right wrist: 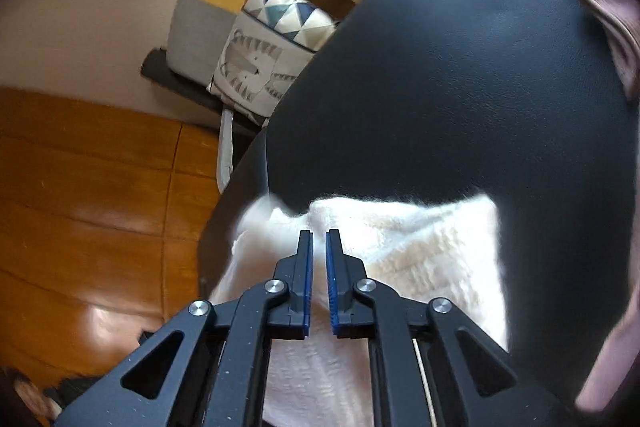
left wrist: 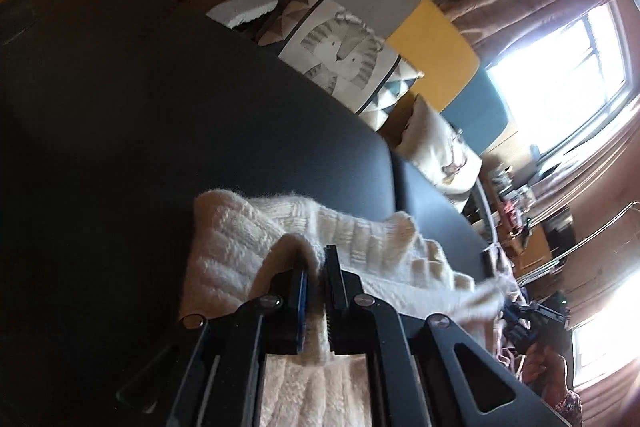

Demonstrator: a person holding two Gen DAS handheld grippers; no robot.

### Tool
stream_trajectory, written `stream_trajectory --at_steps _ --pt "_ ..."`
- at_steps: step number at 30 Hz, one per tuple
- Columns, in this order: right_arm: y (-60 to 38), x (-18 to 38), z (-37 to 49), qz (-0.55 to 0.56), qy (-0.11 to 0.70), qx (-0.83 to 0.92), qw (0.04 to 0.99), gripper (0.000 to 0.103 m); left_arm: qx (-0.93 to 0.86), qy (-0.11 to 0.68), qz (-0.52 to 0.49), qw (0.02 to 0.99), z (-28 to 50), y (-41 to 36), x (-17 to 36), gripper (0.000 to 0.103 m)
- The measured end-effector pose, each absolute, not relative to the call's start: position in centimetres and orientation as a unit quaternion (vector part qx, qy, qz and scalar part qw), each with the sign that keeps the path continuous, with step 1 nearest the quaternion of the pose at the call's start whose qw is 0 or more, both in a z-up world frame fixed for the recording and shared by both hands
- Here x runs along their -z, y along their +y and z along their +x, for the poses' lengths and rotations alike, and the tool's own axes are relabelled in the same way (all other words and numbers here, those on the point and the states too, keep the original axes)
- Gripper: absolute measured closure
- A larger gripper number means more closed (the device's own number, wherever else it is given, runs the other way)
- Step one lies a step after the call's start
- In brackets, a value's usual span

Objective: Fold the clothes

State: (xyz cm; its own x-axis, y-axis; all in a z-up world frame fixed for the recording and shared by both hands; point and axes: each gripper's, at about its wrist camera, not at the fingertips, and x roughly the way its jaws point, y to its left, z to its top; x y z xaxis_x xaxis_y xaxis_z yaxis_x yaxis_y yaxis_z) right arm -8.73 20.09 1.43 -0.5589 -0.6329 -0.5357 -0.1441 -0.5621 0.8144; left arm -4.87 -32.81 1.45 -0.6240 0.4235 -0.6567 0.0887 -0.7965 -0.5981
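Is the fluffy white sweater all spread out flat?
No. The white knit sweater lies bunched on the black table, one fold pinched in the left gripper.

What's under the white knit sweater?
The white knit sweater lies on the black padded surface, which shows all round it. Anything beneath the knit itself is covered. Both grippers pinch its fabric.
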Motion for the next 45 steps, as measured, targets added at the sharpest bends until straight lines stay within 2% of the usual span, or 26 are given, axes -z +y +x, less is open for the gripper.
stream_trajectory --at_steps 3,6,11,15,17,23,24,25,31,37,45 --pt "18.2 -2.3 -8.4 0.449 -0.384 0.786 0.184 0.093 -0.833 -0.321 -0.441 0.091 -6.4 -33.1 -0.3 0.089" --pt "16.1 -2.7 -7.5 0.465 -0.324 0.800 0.198 0.093 -0.815 -0.356 -0.448 0.093 -6.7 -33.5 0.1 0.087" --pt "13.6 -4.0 -5.8 0.455 -0.172 0.862 0.142 0.093 -0.833 -0.361 -0.411 0.078 -5.5 -34.7 -1.5 0.085" --pt "12.5 -4.0 -7.7 0.461 -0.115 0.871 0.122 0.079 -0.845 -0.315 -0.429 0.062 -5.4 -34.7 -1.5 0.085" --pt "11.9 -3.5 -8.8 0.474 -0.098 0.867 0.116 0.078 -0.841 -0.306 -0.442 0.065 -5.8 -34.3 -1.0 0.085" --pt "11.5 -1.9 -10.3 0.508 -0.097 0.847 0.122 0.076 -0.842 -0.238 -0.478 0.076 -7.7 -31.5 -0.4 0.085" --pt "11.5 -1.8 -10.2 0.508 -0.098 0.847 0.121 0.087 -0.844 -0.222 -0.483 0.073 -7.8 -31.2 -0.3 0.085" --pt "11.5 -1.8 -10.1 0.505 -0.095 0.849 0.122 0.093 -0.845 -0.207 -0.487 0.071 -8.0 -30.8 -0.3 0.085" --pt "11.3 -2.4 -9.2 0.489 -0.076 0.862 0.115 0.095 -0.858 -0.123 -0.493 0.067 -8.5 -29.5 -0.7 0.085" --pt "11.9 -2.9 -8.7 0.467 -0.100 0.873 0.101 0.095 -0.892 -0.108 -0.438 0.034 -7.4 -29.9 -2.2 0.085" --pt "12.1 -2.7 -8.4 0.465 -0.123 0.871 0.103 0.095 -0.878 -0.043 -0.475 0.045 -8.9 -27.4 -0.7 0.084"
